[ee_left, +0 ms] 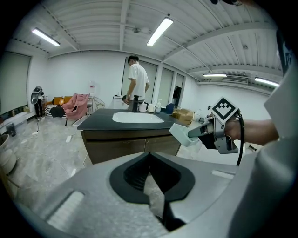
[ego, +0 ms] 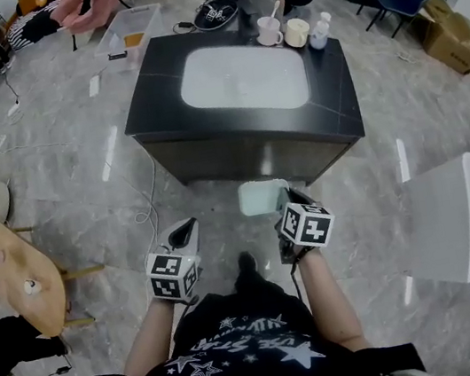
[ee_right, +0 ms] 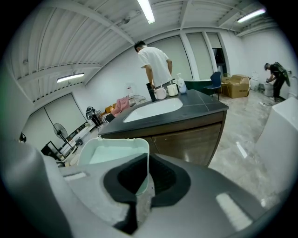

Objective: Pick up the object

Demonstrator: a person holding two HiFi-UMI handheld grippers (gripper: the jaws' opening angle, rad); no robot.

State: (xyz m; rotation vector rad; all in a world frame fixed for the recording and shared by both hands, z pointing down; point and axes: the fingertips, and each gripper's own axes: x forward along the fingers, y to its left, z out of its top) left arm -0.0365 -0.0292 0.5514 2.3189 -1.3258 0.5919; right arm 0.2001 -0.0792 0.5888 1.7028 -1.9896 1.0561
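Star-printed black shirt fills the bottom edge of the head view, and above it, at lower centre, two forearms hold out the left claw and the right claw. The right one carries a pale green tub in the air, over the floor just in front of the dark table at upper centre. In the left gripper view, that claw's jaws sit together with nothing between them, while the tub hangs at right of centre. The right gripper view shows the jaws clamped on one thin side wall, the tub's open mouth at centre left. With only one wall pinched, the tub looks likely to tip or slip, so a firm squeeze, a level wrist and slow travel clear of the table edge seem wise.
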